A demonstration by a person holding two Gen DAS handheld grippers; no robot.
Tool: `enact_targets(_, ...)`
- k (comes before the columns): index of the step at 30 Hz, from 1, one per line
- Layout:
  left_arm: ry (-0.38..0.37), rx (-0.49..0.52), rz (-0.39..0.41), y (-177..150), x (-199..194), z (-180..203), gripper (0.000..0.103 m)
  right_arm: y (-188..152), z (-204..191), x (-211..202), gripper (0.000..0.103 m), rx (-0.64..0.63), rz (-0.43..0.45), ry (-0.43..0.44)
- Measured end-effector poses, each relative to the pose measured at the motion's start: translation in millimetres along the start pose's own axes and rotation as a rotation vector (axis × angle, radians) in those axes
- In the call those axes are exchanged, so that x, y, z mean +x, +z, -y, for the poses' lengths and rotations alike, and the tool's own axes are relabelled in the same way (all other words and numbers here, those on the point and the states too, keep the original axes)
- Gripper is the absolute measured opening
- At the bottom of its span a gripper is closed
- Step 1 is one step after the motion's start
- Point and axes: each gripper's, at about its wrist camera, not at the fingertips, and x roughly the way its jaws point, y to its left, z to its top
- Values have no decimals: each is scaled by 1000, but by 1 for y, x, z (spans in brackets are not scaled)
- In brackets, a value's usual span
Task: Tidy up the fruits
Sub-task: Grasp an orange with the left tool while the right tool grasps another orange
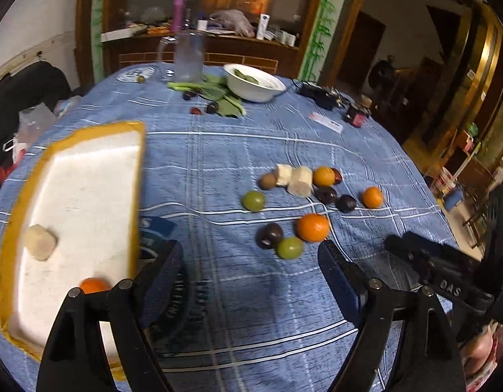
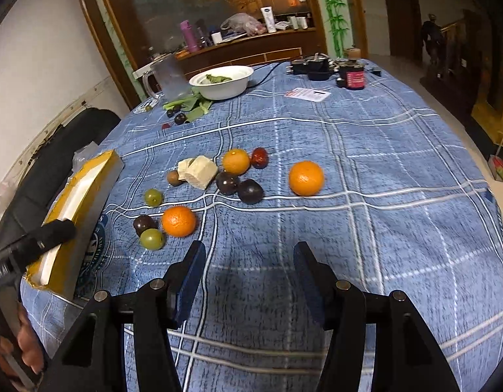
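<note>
Left wrist first: my left gripper (image 1: 251,258) hangs over the blue cloth (image 1: 238,150) with its jaws spread wide and nothing between them. Just to its left sits the tray (image 1: 88,176), white inside with a yellow rim, holding one orange (image 1: 94,285) at the near end and a pale chunk (image 1: 40,241). Ahead and to the right lies the loose fruit — a near orange (image 1: 313,227) touching a green fruit (image 1: 289,247) and a dark plum (image 1: 269,235), then more oranges, plums and two pale blocks (image 1: 299,181) farther back. My right gripper pokes in at the right edge.

Right wrist now: my right gripper (image 2: 250,254) is also gaping, empty, low above the cloth. The nearest cluster sits ahead to the left: orange (image 2: 179,221), green fruit (image 2: 152,238), plum (image 2: 144,223), all touching. A lone orange (image 2: 306,178) lies apart on the right, with clear cloth around it. The tray's wall (image 2: 98,183) shows at far left, the bowl (image 2: 222,81) well back.

Risks, as I judge them: everything here is round, and the cloth has ripples — nudge one fruit in that tight trio and its neighbours may roll off. Closing off-centre on an orange could squirt it out sideways. The tray looks light, so a bump from my left jaw could shove it toward the table edge.
</note>
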Motion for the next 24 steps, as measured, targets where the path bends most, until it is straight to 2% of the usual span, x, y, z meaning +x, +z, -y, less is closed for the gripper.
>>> enact_targets(5, -31, 46, -17, 5, 17, 21, 83, 25, 16, 20, 60, 21, 19, -52)
enact_targets(7, -39, 91, -12, 7, 23, 34, 78, 35, 26, 29, 60, 32, 16, -78)
enact_targets(9, -38, 156, -7, 7, 31, 49, 67, 46, 35, 39, 60, 41, 10, -111)
enact_targets(11, -23, 217, -22, 8, 46, 64, 63, 52, 41, 48, 60, 44, 3, -125)
enact_targets(21, 11, 281, -118, 10, 100, 82, 62, 52, 56, 78, 59, 60, -29, -130)
enact_targets(22, 23, 294, -115, 8, 102, 83, 59, 53, 56, 78, 59, 59, -29, -130)
enact_targets(24, 51, 319, -110, 5, 103, 88, 35, 52, 56, 78, 58, 59, -27, -126)
